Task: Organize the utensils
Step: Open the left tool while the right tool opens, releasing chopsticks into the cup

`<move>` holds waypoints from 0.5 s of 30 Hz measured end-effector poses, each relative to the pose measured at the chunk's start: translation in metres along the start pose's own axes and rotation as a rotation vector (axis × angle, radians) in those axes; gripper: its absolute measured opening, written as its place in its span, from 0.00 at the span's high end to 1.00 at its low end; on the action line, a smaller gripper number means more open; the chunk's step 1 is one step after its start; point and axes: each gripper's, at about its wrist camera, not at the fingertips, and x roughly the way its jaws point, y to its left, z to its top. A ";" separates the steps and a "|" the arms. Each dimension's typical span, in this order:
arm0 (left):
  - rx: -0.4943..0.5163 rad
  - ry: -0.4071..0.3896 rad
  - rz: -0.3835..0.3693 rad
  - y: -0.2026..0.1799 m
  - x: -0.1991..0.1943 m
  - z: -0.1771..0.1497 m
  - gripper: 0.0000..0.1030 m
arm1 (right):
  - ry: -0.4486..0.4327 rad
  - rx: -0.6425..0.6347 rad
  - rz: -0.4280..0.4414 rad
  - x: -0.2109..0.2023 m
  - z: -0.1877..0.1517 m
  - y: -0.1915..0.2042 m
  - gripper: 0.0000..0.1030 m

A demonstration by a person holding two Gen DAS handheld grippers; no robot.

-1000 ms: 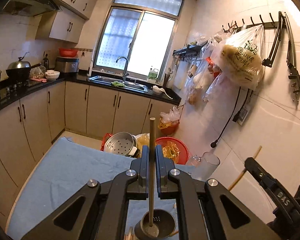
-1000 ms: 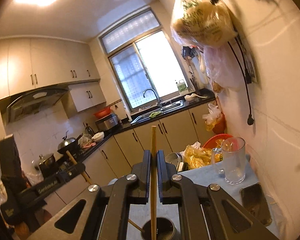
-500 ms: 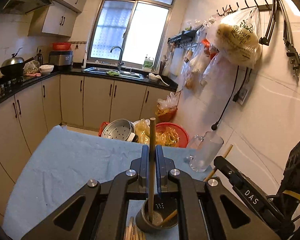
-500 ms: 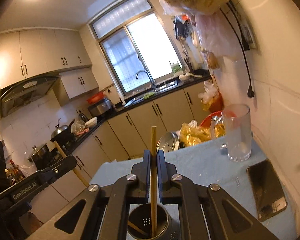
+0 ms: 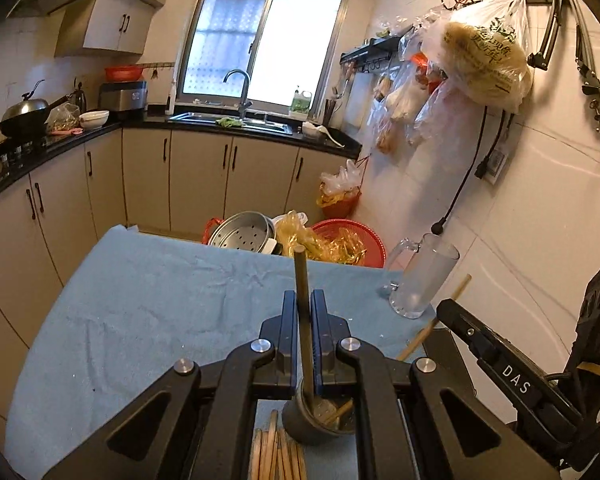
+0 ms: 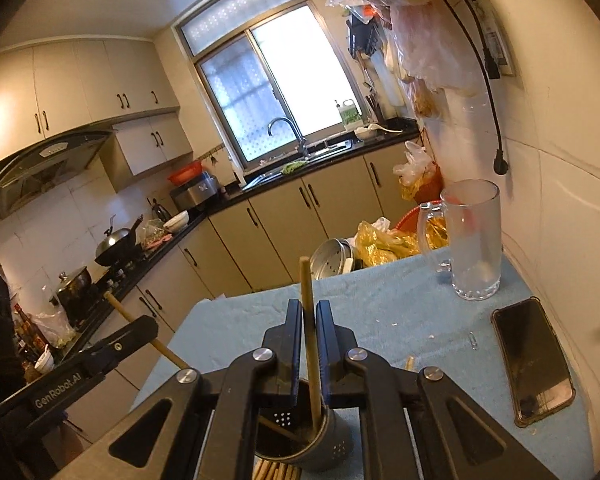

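My left gripper (image 5: 304, 308) is shut on a wooden chopstick (image 5: 302, 296) whose lower end stands in the grey perforated utensil cup (image 5: 316, 424). My right gripper (image 6: 309, 320) holds another chopstick (image 6: 308, 300), its lower end also inside the cup (image 6: 300, 440); the jaws look slightly parted around it. Each gripper shows in the other's view, the right one (image 5: 452, 312) and the left one (image 6: 140, 328), each with its stick. Several loose chopsticks (image 5: 276, 456) lie on the blue cloth beside the cup.
A glass mug (image 6: 474, 240) stands at the table's far right by the wall. A black phone (image 6: 532, 360) lies on the blue cloth (image 5: 140, 304). A steamer pot (image 5: 240, 236) and red basket (image 5: 348, 240) sit beyond the far edge.
Both grippers have come down toward the cup, and both chopstick ends now sit deeper inside it. The right jaws look a little looser on their stick.
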 end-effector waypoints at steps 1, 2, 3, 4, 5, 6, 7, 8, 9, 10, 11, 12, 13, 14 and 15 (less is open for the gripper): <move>0.002 0.009 -0.001 0.000 0.000 -0.001 0.94 | 0.006 0.000 -0.002 0.000 -0.001 0.000 0.90; 0.004 0.016 -0.003 0.000 -0.001 0.000 0.94 | 0.012 0.004 0.004 -0.002 -0.001 0.000 0.90; 0.004 0.022 -0.007 0.000 -0.003 -0.001 0.94 | 0.017 0.007 0.009 -0.005 -0.001 0.000 0.88; 0.004 0.027 -0.011 0.001 -0.007 -0.001 0.93 | 0.021 0.009 0.006 -0.007 -0.001 0.000 0.88; 0.004 0.027 -0.015 0.002 -0.011 -0.001 0.93 | 0.025 0.010 -0.001 -0.012 0.000 0.002 0.85; 0.003 0.028 -0.014 0.003 -0.017 -0.001 0.90 | 0.024 0.011 0.001 -0.017 0.001 0.002 0.81; 0.002 0.028 -0.015 0.004 -0.024 0.000 0.87 | 0.021 0.013 0.003 -0.024 0.001 0.004 0.80; 0.003 0.025 -0.019 0.005 -0.030 0.000 0.84 | 0.019 0.010 0.002 -0.032 0.001 0.006 0.80; 0.004 0.012 -0.019 0.008 -0.043 -0.001 0.78 | 0.016 0.004 0.001 -0.040 0.001 0.008 0.80; 0.004 0.002 -0.006 0.010 -0.052 -0.002 0.69 | 0.011 -0.001 0.003 -0.049 0.000 0.011 0.80; 0.004 -0.004 0.010 0.012 -0.060 -0.005 0.65 | 0.010 -0.008 0.002 -0.061 -0.002 0.014 0.79; 0.002 -0.010 0.020 0.015 -0.071 -0.009 0.57 | 0.008 -0.012 0.005 -0.072 -0.005 0.016 0.78; 0.003 -0.016 0.029 0.019 -0.084 -0.015 0.51 | 0.003 -0.015 0.013 -0.083 -0.008 0.019 0.77; 0.005 -0.017 0.043 0.023 -0.092 -0.019 0.50 | 0.000 -0.021 0.020 -0.096 -0.013 0.022 0.73; 0.012 -0.018 0.075 0.027 -0.103 -0.029 0.48 | 0.000 -0.028 0.023 -0.109 -0.020 0.027 0.67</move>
